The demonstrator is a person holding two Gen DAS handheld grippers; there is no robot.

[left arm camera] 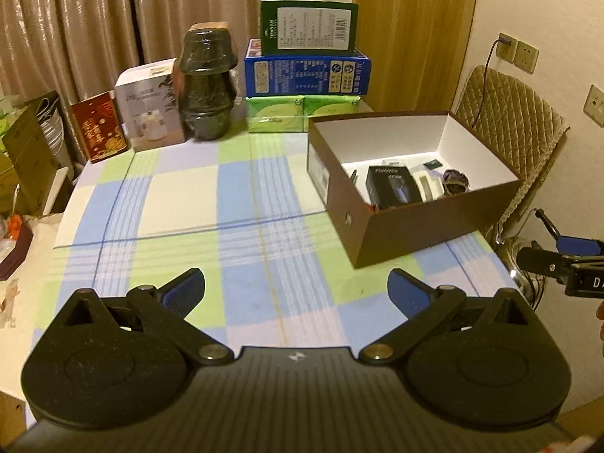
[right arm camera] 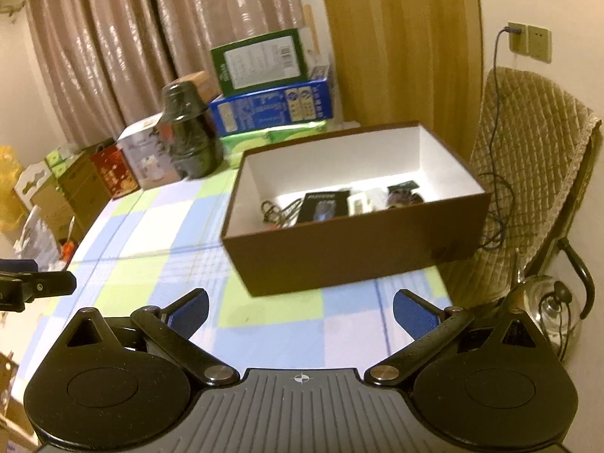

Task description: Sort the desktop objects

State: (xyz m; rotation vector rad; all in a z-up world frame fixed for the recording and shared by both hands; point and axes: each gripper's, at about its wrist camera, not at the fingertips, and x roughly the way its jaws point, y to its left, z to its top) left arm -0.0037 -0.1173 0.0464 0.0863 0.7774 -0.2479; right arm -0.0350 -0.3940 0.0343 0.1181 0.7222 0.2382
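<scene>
Both of my grippers hang over the near edge of the tabletop, w/ nothing between the fingers. The left gripper (left arm camera: 296, 290) has its blue-padded jaws spread wide, and the right gripper (right arm camera: 301, 311) likewise stands fully apart. The right one's tip also shows at the right edge of the left wrist view, off the table's right side.

The checked blue, green and white tablecloth (left arm camera: 234, 204) is bare across its middle and near part. The brown open-top cardboard box with white inside (left arm camera: 392, 234) sits toward the right edge of the tabletop, approx. midway back. Inside it, on the floor of the box: a black rectangular packet w/ pale lettering (left arm camera: 390, 187), a white oblong item (left arm camera: 428, 185) just beside it, a dark coiled bundle (left arm camera: 456, 181) further right, and a tangle of dark cable (right arm camera: 273, 209) at the left end (only the right wrist view shows it well).

Along the far edge of the tabletop: a red printed carton (left arm camera: 100, 132), a white product carton (left arm camera: 151, 107), a dark glossy stacked jar wrapped in film (left arm camera: 207, 87), and green packs (left arm camera: 302, 113) carrying a blue carton (left arm camera: 305, 71) w/ a green carton (left arm camera: 308, 26) on top.

A quilted tan chair (right arm camera: 528, 173) stands beyond the right edge.
</scene>
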